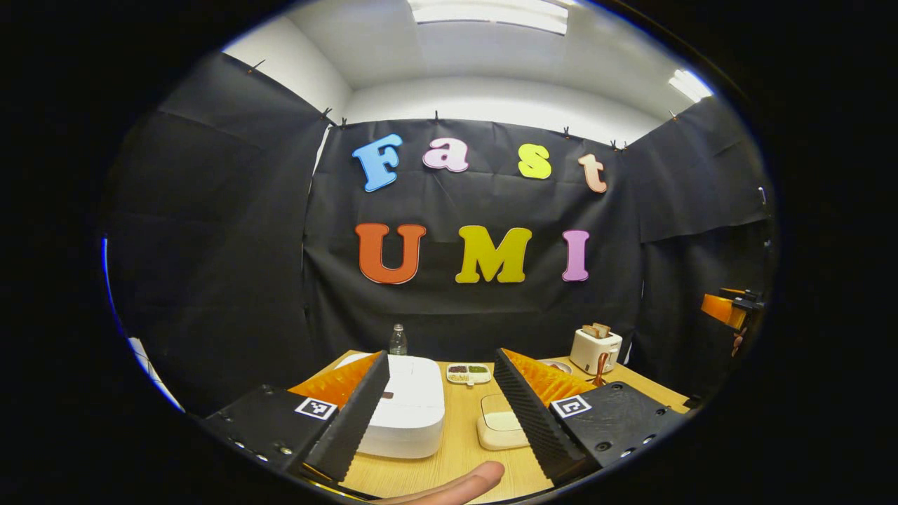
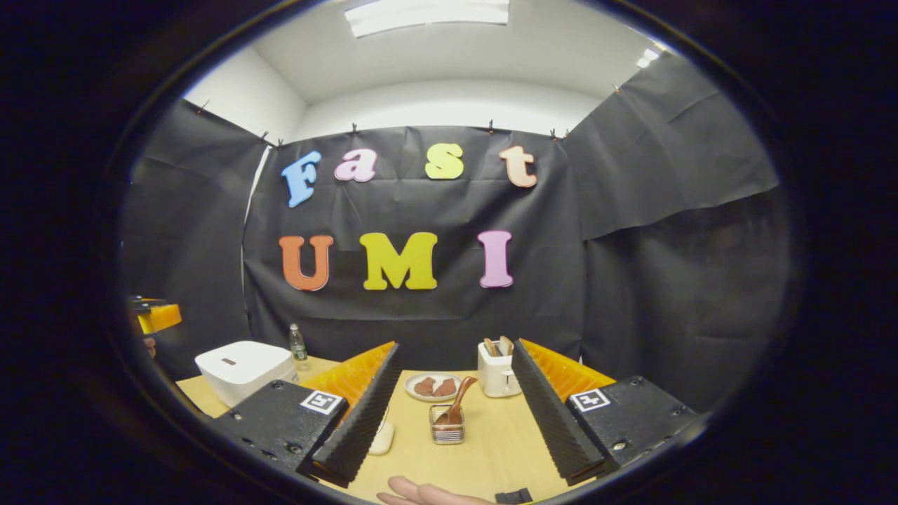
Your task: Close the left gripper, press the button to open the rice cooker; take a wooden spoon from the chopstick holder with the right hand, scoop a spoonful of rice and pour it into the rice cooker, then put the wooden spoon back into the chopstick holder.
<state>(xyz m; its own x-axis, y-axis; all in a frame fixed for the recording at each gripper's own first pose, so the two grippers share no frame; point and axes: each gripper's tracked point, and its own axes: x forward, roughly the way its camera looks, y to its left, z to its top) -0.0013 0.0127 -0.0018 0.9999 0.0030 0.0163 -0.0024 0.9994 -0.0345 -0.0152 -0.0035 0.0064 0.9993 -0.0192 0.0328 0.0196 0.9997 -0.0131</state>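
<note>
one rice cooker (image 1: 410,410), one toaster (image 2: 497,370), one bottle (image 1: 398,341), one wooden spoon (image 2: 456,405)

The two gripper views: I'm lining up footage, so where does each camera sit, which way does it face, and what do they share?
Left gripper view: rides the open left gripper, facing the closed rice cooker; a fingertip shows below.
Right gripper view: rides the open right gripper, facing the chopstick holder with the wooden spoon; a hand shows below.
Shared: rice cooker, toaster, bottle, table.
</note>
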